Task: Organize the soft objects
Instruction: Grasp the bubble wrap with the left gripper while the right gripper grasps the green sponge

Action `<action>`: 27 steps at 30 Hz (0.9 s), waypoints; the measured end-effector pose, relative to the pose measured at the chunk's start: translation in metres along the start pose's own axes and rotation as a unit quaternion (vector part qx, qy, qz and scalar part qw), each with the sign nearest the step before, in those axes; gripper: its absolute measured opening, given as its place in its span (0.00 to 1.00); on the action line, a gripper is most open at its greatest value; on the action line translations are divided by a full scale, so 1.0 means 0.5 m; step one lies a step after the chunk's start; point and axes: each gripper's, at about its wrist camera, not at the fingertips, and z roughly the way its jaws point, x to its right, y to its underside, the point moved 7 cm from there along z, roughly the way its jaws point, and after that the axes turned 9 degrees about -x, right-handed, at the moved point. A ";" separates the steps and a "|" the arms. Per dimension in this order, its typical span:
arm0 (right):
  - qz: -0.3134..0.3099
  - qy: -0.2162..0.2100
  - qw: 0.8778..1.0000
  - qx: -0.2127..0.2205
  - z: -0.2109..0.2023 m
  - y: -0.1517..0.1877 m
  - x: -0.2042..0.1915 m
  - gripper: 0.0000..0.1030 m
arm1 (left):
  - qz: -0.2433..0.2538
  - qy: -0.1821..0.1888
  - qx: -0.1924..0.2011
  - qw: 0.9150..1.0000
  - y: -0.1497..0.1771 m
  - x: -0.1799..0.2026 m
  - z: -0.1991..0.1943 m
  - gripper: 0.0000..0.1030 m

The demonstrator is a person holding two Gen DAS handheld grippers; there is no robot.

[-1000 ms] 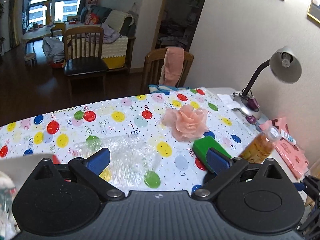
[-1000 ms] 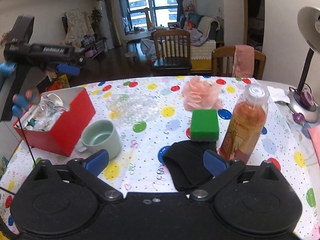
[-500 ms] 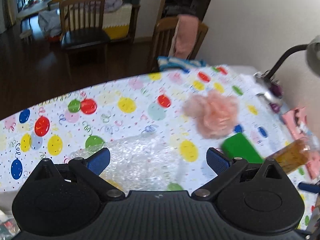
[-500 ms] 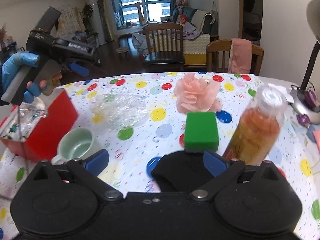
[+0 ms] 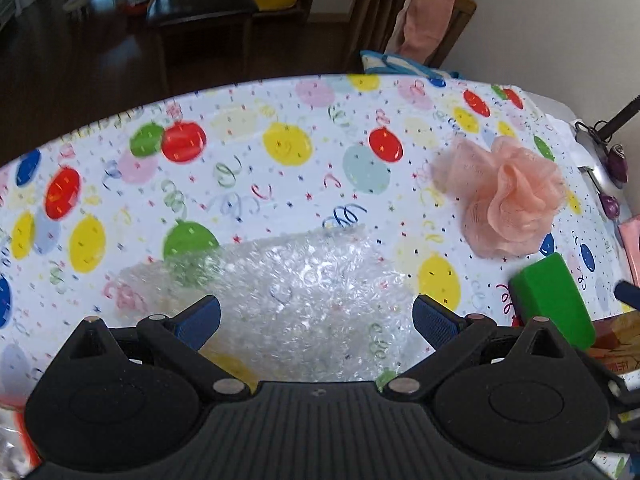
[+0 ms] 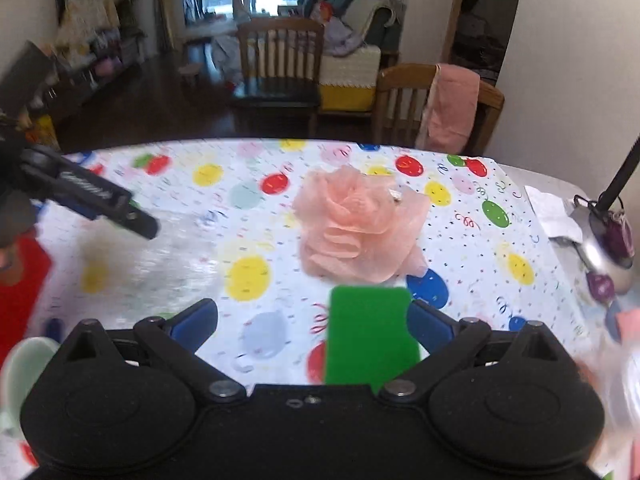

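1. Left gripper (image 5: 316, 314): jaws spread wide, nothing held; poised over the bubble wrap (image 5: 296, 296), which lies flat directly ahead and between the blue fingertips (image 5: 198, 316).
2. Beyond and to its right: pink mesh pouf (image 5: 506, 196) on the balloon-print tablecloth (image 5: 280, 144); nearer on the right, the green sponge (image 5: 554, 300).
3. Right gripper (image 6: 312, 322): jaws wide apart, empty; green sponge (image 6: 368, 336) just inside the right fingertip, contact unclear.
4. Straight ahead past the sponge: pink mesh pouf (image 6: 360, 224), touching or nearly touching the sponge's far edge.
5. Far left: red box (image 6: 20, 280), pale green cup (image 6: 24, 364), blurred.
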 end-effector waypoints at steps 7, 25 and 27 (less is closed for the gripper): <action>0.011 0.045 0.998 -0.051 0.091 -0.008 0.039 0.97 | -0.008 -0.002 -0.019 1.000 0.016 0.012 0.054 1.00; 0.071 0.020 0.992 -0.097 0.167 0.017 0.087 0.68 | 0.028 -0.074 0.000 0.997 0.034 0.026 0.091 0.83; 0.073 0.018 0.992 -0.096 0.166 0.017 0.088 0.68 | 0.029 -0.087 0.004 0.996 0.034 0.025 0.089 0.79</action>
